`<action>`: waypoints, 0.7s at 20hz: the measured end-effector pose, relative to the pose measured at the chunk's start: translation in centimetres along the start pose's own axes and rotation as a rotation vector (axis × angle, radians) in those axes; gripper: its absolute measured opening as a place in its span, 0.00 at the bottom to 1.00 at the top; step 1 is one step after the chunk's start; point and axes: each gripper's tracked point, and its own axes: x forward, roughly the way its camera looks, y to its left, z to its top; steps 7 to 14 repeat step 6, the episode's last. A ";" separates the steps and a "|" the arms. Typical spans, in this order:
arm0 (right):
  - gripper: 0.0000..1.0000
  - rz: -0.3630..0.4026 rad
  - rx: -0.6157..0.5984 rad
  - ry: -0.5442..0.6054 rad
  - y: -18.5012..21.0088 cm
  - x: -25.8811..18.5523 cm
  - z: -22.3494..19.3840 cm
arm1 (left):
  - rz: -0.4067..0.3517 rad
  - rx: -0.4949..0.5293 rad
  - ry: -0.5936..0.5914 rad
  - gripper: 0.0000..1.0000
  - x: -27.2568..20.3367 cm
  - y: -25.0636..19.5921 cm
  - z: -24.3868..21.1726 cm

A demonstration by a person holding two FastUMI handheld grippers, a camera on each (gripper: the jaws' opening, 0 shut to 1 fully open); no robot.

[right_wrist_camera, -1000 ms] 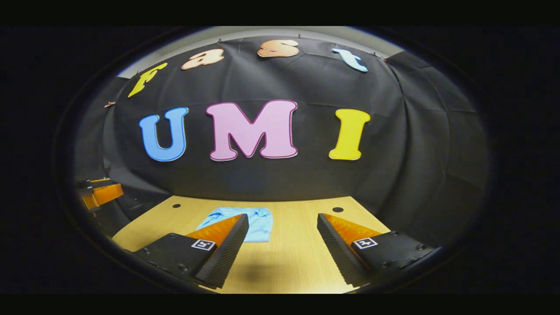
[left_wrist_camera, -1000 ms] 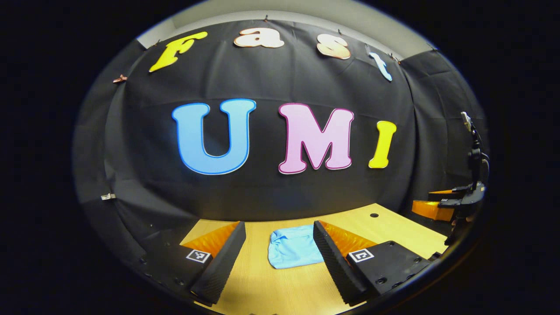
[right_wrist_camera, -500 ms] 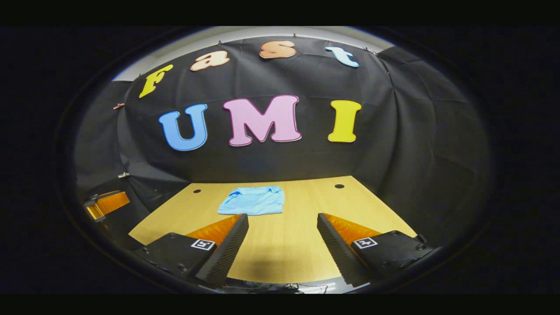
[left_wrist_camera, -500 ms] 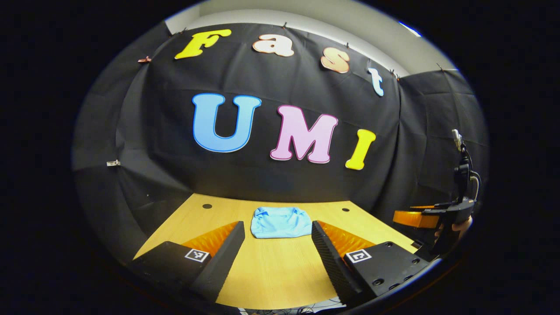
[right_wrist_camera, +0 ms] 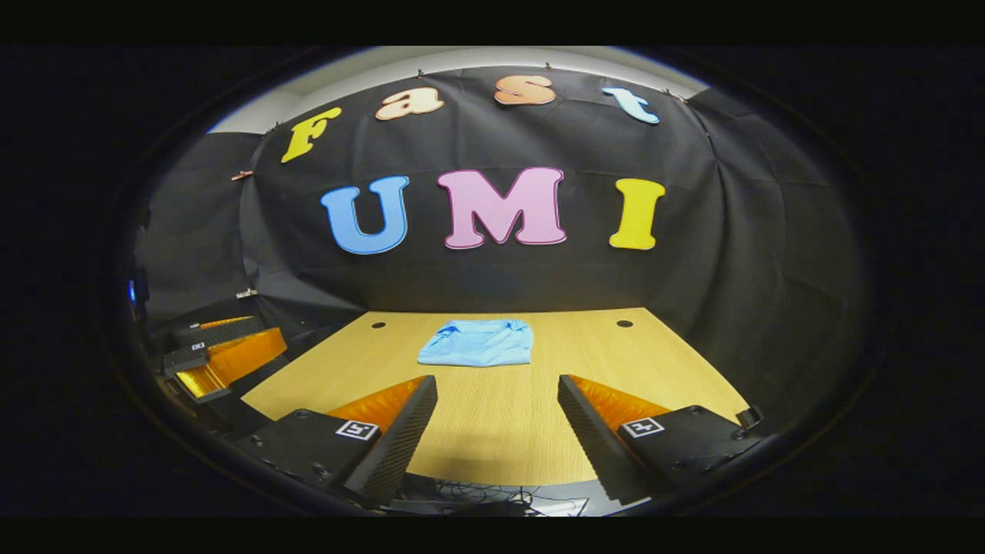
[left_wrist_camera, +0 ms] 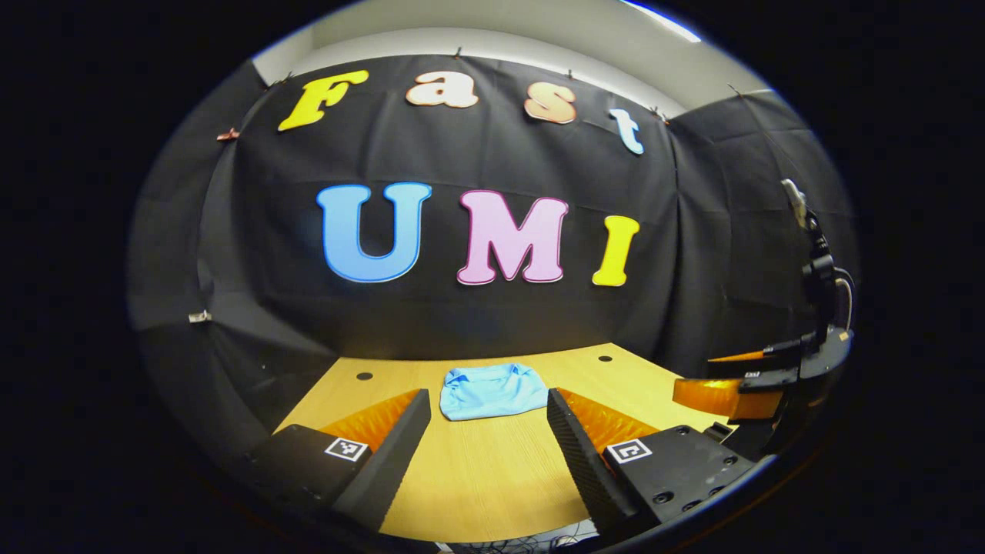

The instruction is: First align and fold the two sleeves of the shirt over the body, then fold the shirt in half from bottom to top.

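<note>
In the left gripper view, the shirt (left_wrist_camera: 492, 391) lies as a compact folded bundle on the desk (left_wrist_camera: 477, 477), toward its far edge. A second ago it sat between the fingers; now the left gripper (left_wrist_camera: 486, 454) has drawn back, jaws wide apart and empty. The right gripper (left_wrist_camera: 727, 385) hangs off to the side, clear of the desk.

In the right gripper view, the shirt (right_wrist_camera: 477, 343) has receded too. The right gripper (right_wrist_camera: 496, 438) is spread wide, touching nothing. The folding looks finished.
</note>
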 end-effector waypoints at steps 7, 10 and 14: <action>0.98 -0.051 0.035 -0.043 -1.8 0.4 1.1 | 0.033 -0.006 -0.008 0.97 0.7 0.6 0.9; 0.98 -0.051 0.035 -0.043 -1.8 0.4 1.1 | 0.033 -0.006 -0.008 0.97 0.7 0.6 0.9; 0.98 -0.051 0.035 -0.043 -1.8 0.4 1.1 | 0.033 -0.006 -0.008 0.97 0.7 0.6 0.9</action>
